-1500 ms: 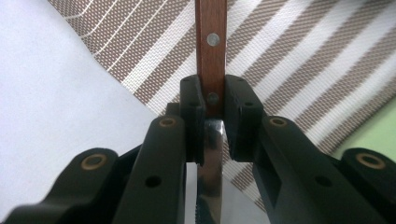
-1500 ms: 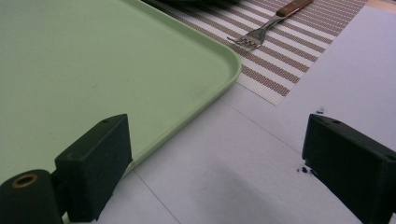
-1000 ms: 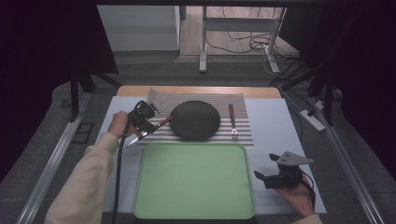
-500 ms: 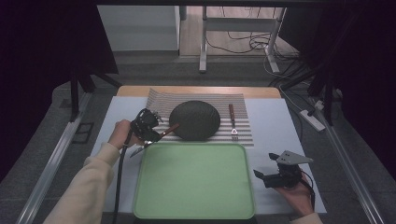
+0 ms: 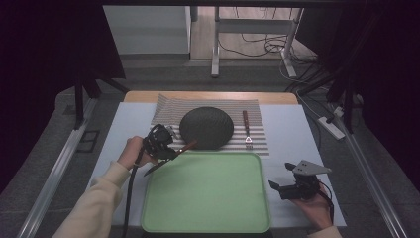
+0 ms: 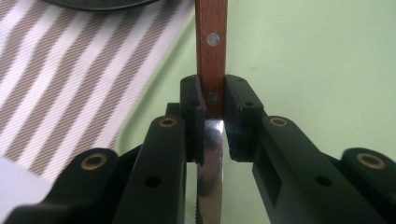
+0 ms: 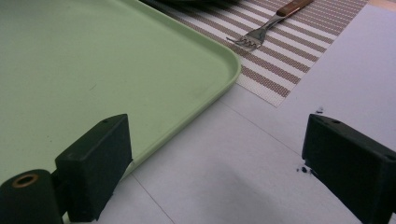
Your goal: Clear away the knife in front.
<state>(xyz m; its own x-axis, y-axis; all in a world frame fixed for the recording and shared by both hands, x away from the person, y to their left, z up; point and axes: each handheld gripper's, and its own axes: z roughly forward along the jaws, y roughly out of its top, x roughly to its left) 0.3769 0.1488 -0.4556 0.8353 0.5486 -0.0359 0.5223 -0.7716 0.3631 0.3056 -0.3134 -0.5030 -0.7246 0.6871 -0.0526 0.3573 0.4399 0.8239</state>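
Knife (image 5: 171, 156) clamped in my left gripper (image 6: 215, 126), jaws pinched where wooden handle meets blade. Long axis slants across the green tray's (image 5: 208, 218) near-left corner, handle toward the dark plate (image 5: 206, 126). Right gripper (image 5: 286, 190) idle by the tray, jaws wide, empty.

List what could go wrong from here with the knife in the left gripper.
1. The left gripper pinches the knife right where wooden handle meets blade, so it may pivot or slip.
2. The knife hangs over the green tray rim; lowered carelessly, it could catch the rim.
3. The dark plate sits close behind; a swing may knock it.
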